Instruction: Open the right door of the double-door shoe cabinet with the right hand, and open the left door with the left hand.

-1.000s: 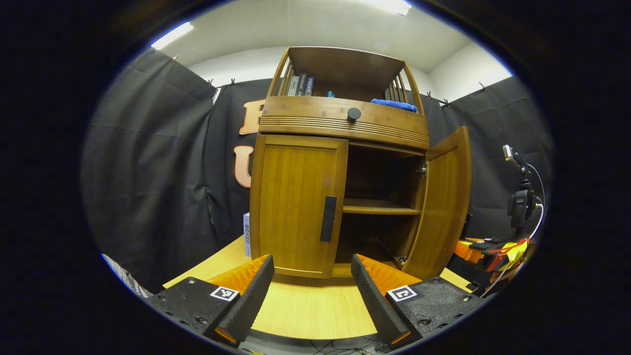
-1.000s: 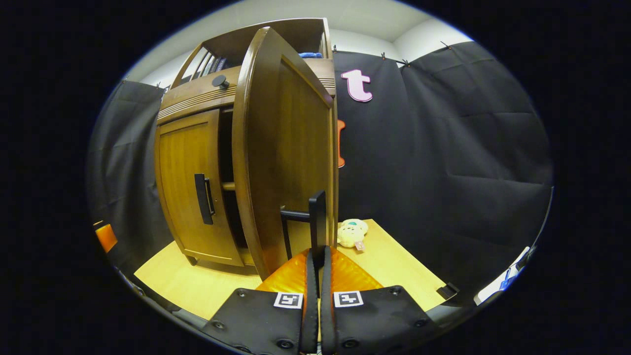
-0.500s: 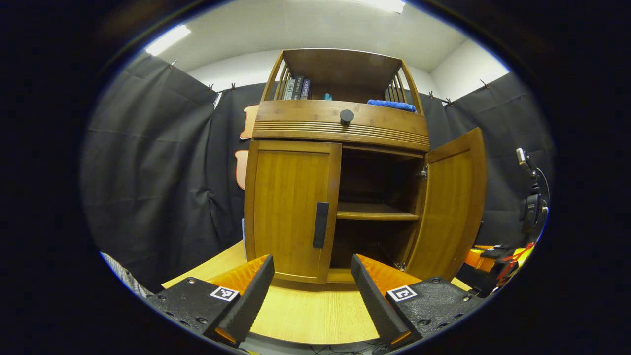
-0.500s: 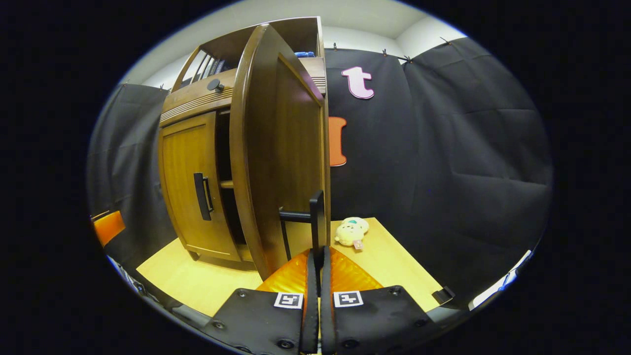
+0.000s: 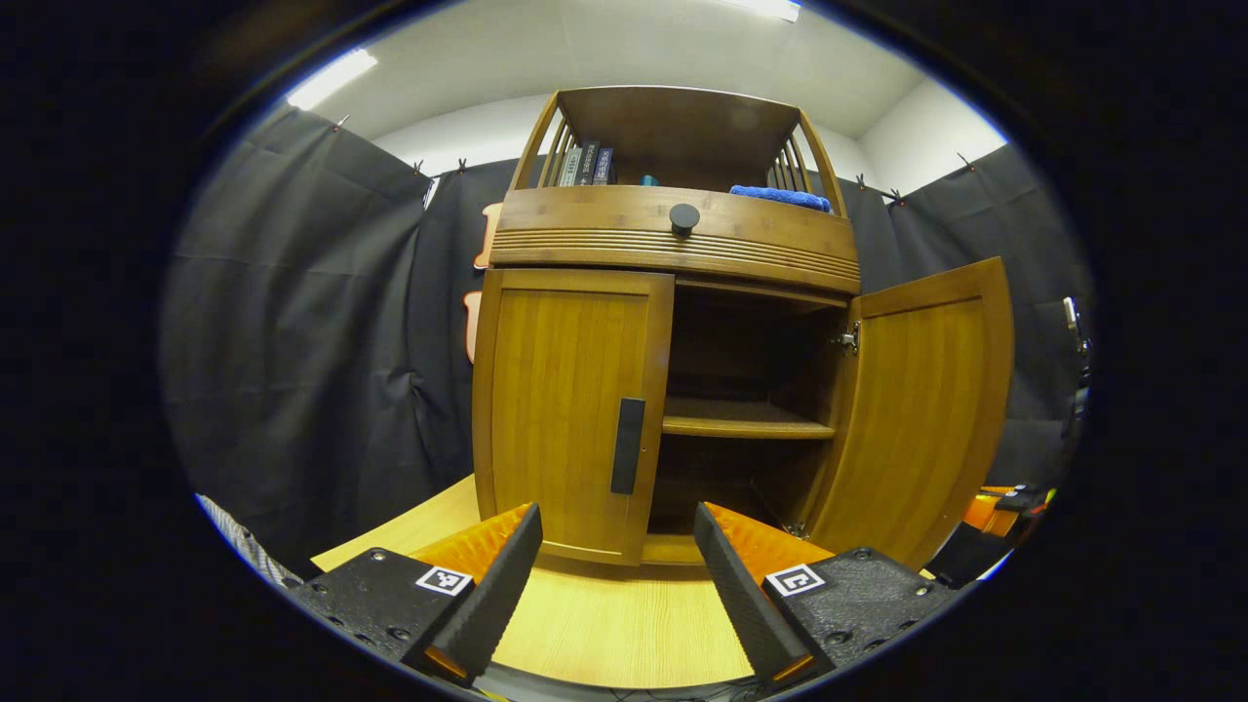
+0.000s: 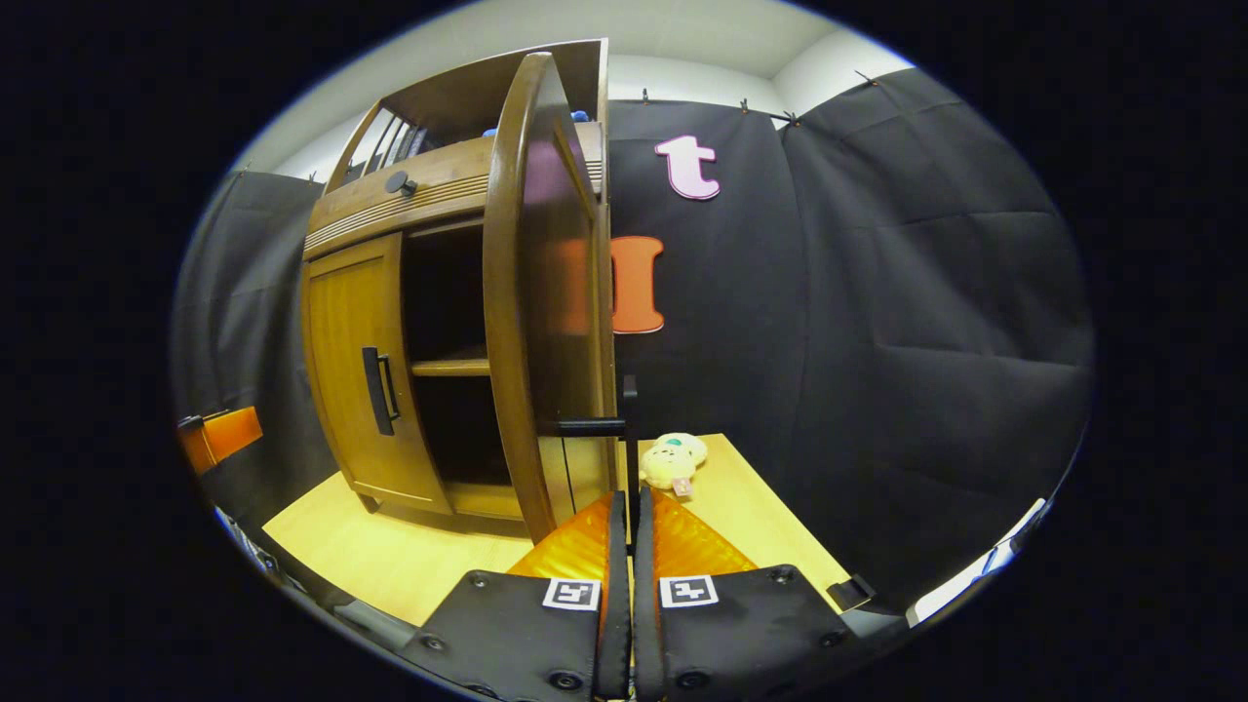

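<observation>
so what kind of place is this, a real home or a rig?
Likely a staged recording booth, not a home: black cloth walls pinned up all round, a wooden shoe cabinet standing on a light wood tabletop, and a plush toy set beside it as a prop.

Left gripper (image 5: 616,570) agape; right gripper (image 6: 627,526) apparently pinched closed.

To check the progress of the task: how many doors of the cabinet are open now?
1. The right door stands swung out wide, with the right gripper closed on its handle. The left door is shut, its handle untouched ahead of the open left gripper.
</observation>
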{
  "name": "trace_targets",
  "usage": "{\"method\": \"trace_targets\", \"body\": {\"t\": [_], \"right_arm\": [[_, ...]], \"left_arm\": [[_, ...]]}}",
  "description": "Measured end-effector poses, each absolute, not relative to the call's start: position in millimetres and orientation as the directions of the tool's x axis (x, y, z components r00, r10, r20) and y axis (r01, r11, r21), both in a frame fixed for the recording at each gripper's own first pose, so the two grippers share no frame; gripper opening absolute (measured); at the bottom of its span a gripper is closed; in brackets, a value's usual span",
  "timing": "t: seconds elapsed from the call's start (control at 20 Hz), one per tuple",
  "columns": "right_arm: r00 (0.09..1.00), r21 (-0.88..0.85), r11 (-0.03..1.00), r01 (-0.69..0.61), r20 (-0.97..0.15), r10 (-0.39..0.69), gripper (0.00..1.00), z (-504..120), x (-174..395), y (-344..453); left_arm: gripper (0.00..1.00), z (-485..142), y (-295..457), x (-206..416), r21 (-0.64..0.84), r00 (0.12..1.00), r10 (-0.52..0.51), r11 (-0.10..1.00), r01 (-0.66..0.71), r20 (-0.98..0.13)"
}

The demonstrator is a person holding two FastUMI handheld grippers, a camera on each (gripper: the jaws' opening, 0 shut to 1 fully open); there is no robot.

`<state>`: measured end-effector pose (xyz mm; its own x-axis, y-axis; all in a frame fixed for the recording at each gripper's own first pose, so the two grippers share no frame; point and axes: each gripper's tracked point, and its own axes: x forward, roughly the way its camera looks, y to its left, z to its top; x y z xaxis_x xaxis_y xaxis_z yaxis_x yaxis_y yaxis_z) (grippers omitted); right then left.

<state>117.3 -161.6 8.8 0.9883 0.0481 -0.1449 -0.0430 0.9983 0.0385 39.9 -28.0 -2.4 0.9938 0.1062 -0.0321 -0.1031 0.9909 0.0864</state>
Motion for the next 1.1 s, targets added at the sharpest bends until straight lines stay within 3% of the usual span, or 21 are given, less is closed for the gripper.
{"method": "trace_targets", "body": {"t": [0.15, 0.4, 0.45, 0.5, 0.55, 1.1], "right_arm": [[0.991, 0.058, 0.997, 0.040, -0.133, -0.032, 0.09, 13, 114, -195], [0.993, 0.018, 0.999, 0.036, -0.110, -0.034, 0.09, 23, 101, -205], [0.994, 0.008, 0.999, 0.032, -0.105, -0.031, 0.01, 25, 97, -204], [0.994, 0.005, 1.000, 0.029, -0.106, -0.028, 0.09, 24, 99, -204], [0.994, 0.007, 1.000, 0.026, -0.109, -0.025, 0.02, 23, 99, -204], [0.990, 0.043, 0.996, 0.078, -0.117, -0.073, 0.82, 25, 88, -212]], "left_arm": [[0.95, -2, -29, 55, 0.084, 0.994, 0.104, 0.991, -0.101, -0.024], [0.92, -2, -25, 88, 0.089, 0.995, 0.095, 0.992, -0.093, -0.017], [0.92, -3, -24, 95, 0.095, 0.996, 0.092, 0.991, -0.090, -0.016], [0.92, -4, -24, 102, 0.108, 0.996, 0.089, 0.990, -0.087, -0.015], [0.92, -3, -24, 109, 0.129, 0.996, 0.087, 0.988, -0.085, -0.008], [0.92, -17, -12, 194, 0.142, 0.997, 0.072, 0.987, -0.069, -0.010]]}}
